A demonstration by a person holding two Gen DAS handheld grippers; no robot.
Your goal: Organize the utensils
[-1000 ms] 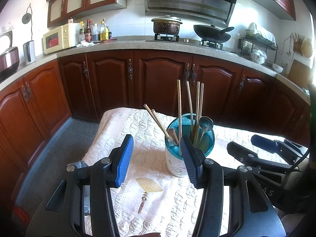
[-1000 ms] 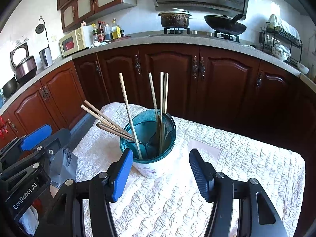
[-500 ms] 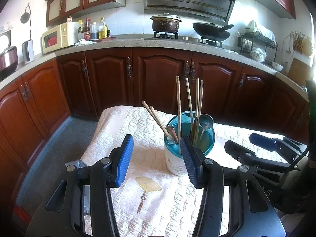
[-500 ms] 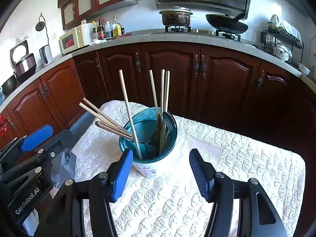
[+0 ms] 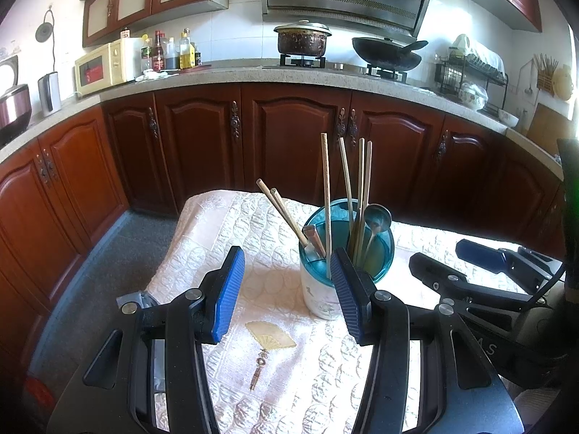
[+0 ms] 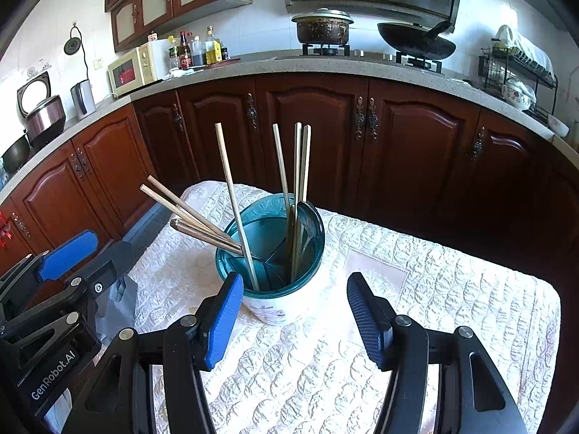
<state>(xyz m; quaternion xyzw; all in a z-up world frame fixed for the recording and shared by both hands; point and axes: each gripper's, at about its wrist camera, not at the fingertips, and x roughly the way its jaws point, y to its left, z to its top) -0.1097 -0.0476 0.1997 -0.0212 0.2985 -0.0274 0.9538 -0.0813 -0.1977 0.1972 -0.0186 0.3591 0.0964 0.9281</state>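
A white utensil holder with a teal rim point(image 5: 325, 289) point(image 6: 275, 300) stands on the quilted table cloth point(image 5: 253, 289) point(image 6: 452, 289). Several wooden chopsticks point(image 5: 326, 195) point(image 6: 231, 195) stand or lean in it, with a metal spoon point(image 5: 378, 217) point(image 6: 302, 231). My left gripper point(image 5: 287, 289) is open and empty, just in front and left of the holder. My right gripper point(image 6: 295, 318) is open and empty, with the holder close ahead between its fingers. Each gripper shows in the other's view point(image 5: 481, 264) point(image 6: 68, 256).
Dark wooden kitchen cabinets point(image 5: 289, 137) point(image 6: 307, 137) run behind the table under a stone counter with a pot point(image 5: 302, 38), a wok point(image 5: 387, 52), bottles and a microwave point(image 5: 103, 63). A dish rack point(image 5: 470, 76) stands at the right. Grey floor point(image 5: 108, 253) lies left of the table.
Both grippers have drifted very slightly; the view of the holder shifts a little. Both stay open and empty. The utensils have not moved.
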